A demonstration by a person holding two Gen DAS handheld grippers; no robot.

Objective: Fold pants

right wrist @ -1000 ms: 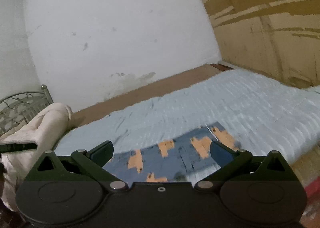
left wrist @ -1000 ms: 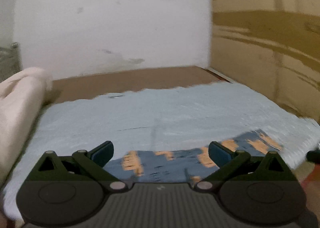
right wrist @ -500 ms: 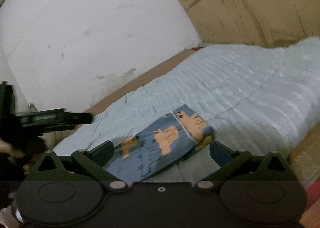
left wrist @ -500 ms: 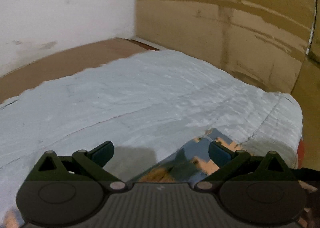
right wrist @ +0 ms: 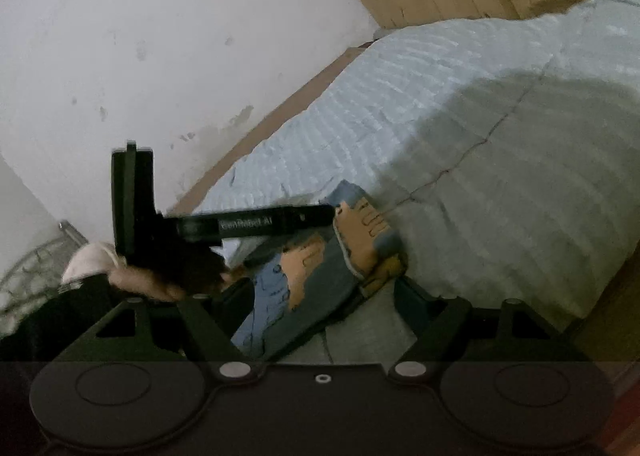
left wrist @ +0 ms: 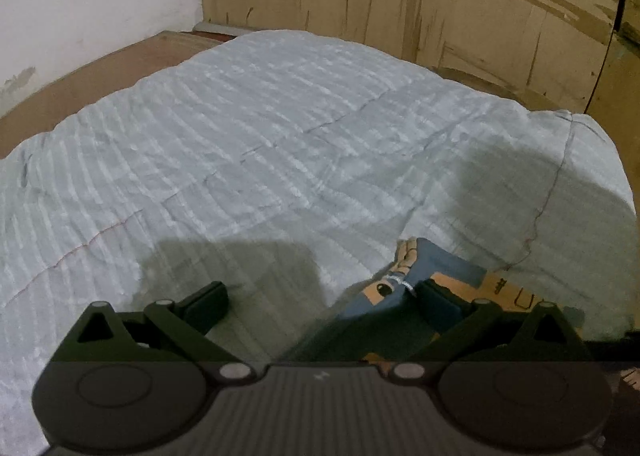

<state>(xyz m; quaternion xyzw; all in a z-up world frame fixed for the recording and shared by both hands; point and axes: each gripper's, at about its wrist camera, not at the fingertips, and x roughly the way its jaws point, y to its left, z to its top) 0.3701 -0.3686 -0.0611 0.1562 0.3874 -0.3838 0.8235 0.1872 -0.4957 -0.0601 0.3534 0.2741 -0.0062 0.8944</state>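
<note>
left gripper (left wrist: 322,302): black, ribbed housing, silver pivot screws
right gripper (right wrist: 324,296): black, round caps
sleeve (right wrist: 52,308): dark

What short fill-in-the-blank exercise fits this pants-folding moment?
1. The pants are blue with ____ patches.
2. They lie on a pale blue ____.
3. The right gripper jaws are closing with the ____ between them.
4. The left gripper jaws stand ____.

Missing: orange; quilt; pants; open

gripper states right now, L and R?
Left gripper: open, holding nothing; pants edge by its right finger.
Right gripper: jaws closing around the pants, pads not yet pressing.
</note>
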